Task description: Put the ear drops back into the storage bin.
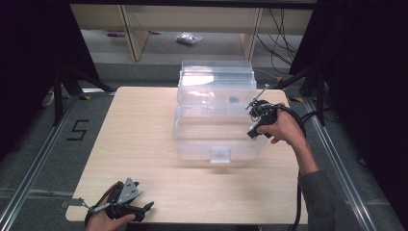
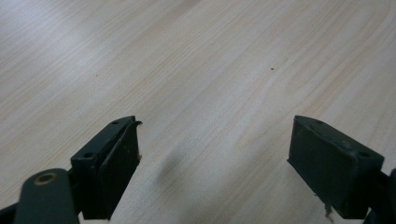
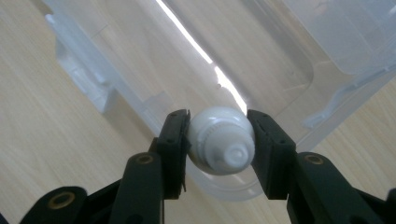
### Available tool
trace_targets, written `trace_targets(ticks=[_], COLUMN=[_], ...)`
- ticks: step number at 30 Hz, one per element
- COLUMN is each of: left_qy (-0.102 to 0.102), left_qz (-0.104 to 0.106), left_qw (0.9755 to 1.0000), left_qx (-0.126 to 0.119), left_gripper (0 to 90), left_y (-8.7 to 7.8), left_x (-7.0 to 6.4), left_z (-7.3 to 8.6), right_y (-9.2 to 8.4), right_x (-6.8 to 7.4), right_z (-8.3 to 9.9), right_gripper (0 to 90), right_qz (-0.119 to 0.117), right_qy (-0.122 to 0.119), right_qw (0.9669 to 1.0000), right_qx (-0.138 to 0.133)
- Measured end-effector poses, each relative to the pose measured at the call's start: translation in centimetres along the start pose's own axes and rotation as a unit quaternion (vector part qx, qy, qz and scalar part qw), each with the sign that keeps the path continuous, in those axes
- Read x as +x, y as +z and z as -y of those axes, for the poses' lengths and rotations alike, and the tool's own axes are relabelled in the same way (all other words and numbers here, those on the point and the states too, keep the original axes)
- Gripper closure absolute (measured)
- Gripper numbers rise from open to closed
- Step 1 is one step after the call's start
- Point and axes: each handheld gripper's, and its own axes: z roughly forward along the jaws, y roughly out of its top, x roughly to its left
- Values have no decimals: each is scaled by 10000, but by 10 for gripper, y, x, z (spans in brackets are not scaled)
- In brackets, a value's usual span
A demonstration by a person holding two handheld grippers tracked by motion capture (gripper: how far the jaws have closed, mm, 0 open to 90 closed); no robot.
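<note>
Light wooden table (image 1: 144,139), grey floor with a black "5" mark (image 1: 77,130), plastic bag (image 1: 188,38) beyond

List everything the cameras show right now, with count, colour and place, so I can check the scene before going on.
Table: one, light wood, centre of the high view.
Storage box: one, clear plastic, lid open, mid-table.
Round cap-like object: one, white, between the right gripper's jaws at the box's rim.
Plastic bag: one, clear, on the floor beyond the table.
Floor marking: one, black, left of the table.
Left gripper: one, black, jaws open, near-left table edge.
Right gripper: one, black, shut on the white object, at the box's right side.
</note>
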Motion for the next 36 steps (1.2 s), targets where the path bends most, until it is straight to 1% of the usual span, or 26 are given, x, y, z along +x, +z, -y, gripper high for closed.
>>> trace_targets(ticks=[1,2,4,8,9,11,12,15,16,18,19,20,21,22,24,25,26,27,28,29,30,31,32,34,35,36], left_qy=[0,0,-2,-5,-4,-4,-3,8,2,-3,-9,-5,-4,-7,-5,-4,-4,-3,-7,-6,-2,0,2,-1,-1,-1], left_qz=[-2,-1,1,0,-1,1,0,4,3,2,2,-2,-3,-1,0,-1,2,2,7,8,7,8,9,8,9,6], left_qw=[10000,10000,10000,10000,10000,10000,10000,10000,10000,10000,10000,10000,10000,10000,10000,10000,10000,10000,10000,10000,10000,10000,10000,10000,10000,10000], left_qx=[4,4,0,0,-1,-2,0,7,4,-1,-1,0,2,-2,-6,-6,-6,-3,-4,-4,-5,-3,1,2,2,-1], left_gripper=[158,157,157,157,157,157,157,157,158,157,157,157,156,157,156,156,156,156,156,157,157,156,157,157,157,157], left_y=[0,0,0,0,0,0,0,0,0,0,0,0,0,0,0,0,0,0,0,0,0,0,0,0,0,0], left_x=[0,0,0,0,0,0,0,0,0,0,0,0,0,0,0,0,0,0,0,0,0,0,0,0,0,0], left_z=[0,0,0,0,0,0,0,0,0,0,0,0,0,0,0,0,0,0,0,0,0,0,0,0,0,0], right_y=[3,5,10,20,22,26,29,35,37,40,42,45,47,48,53,54,56,58,60,62,63,64,66,70,70,72], right_x=[-3,-3,-6,-8,-9,-9,-11,-12,-13,-14,-15,-15,-16,-17,-17,-18,-18,-19,-20,-20,-21,-21,-22,-23,-22,-22], right_z=[-1,-2,-3,-7,-8,-9,-9,-11,-12,-13,-14,-14,-15,-15,-16,-16,-16,-16,-16,-16,-16,-16,-15,-16,-17,-17], right_gripper=[604,603,604,604,604,603,603,604,603,604,604,604,604,604,603,603,603,603,604,603,603,603,603,603,603,603], right_qz=[-13,-29,-37,-72,-72,-111,-114,-116,-109,-138,-141,-126,-130,-121,-120,-131,-142,-147,-139,-156,-156,-173,-171,-146,-183,-228], right_qy=[-37,58,25,139,102,188,129,195,150,245,203,250,244,195,289,255,303,300,259,329,328,444,409,429,535,583], right_qw=[10000,10000,10000,9997,9998,9995,9997,9993,9994,9990,9991,9988,9988,9987,9984,9984,9981,9980,9981,9976,9976,9968,9969,9964,9948,9944], right_qx=[2,43,55,169,166,209,186,283,291,336,355,398,413,453,469,487,526,530,535,581,590,648,645,723,846,857])
